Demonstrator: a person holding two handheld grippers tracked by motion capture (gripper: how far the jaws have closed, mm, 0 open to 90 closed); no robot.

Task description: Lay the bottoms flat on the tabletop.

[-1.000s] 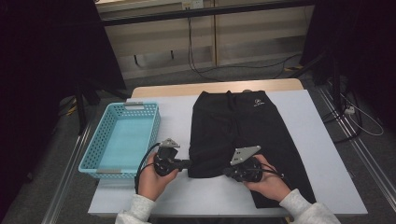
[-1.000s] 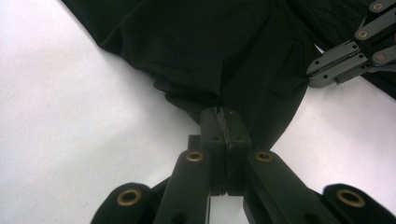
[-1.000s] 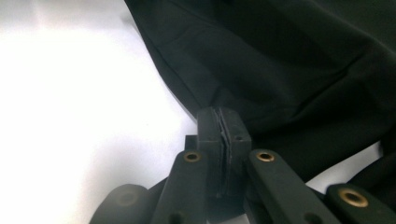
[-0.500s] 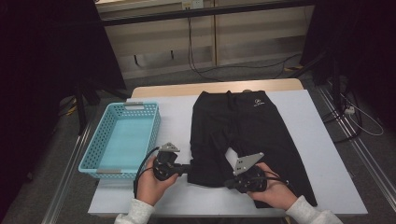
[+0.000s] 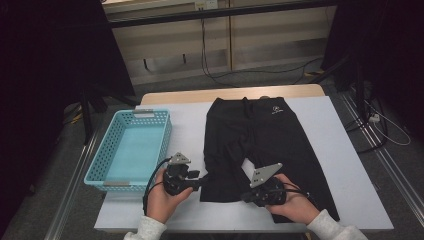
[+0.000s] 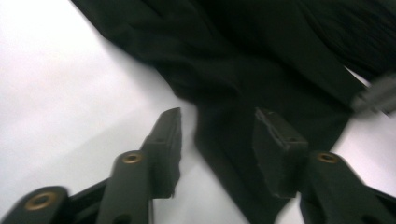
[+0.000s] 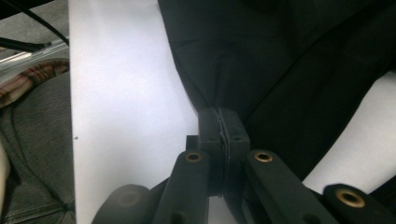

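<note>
Your right gripper (image 7: 218, 122) pinches the black cloth shorts (image 5: 265, 135) — your left gripper (image 6: 217, 128), just opening, holds nothing — tug and they bunch.

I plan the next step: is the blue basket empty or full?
Empty: the blue basket shows only its bare light-blue floor in the high view.

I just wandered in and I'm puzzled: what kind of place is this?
Probably a lab or recording workspace, not a home: a plain white table with black shorts and a light-blue plastic basket, loose cables on the floor, and dark curtains at both sides.
</note>
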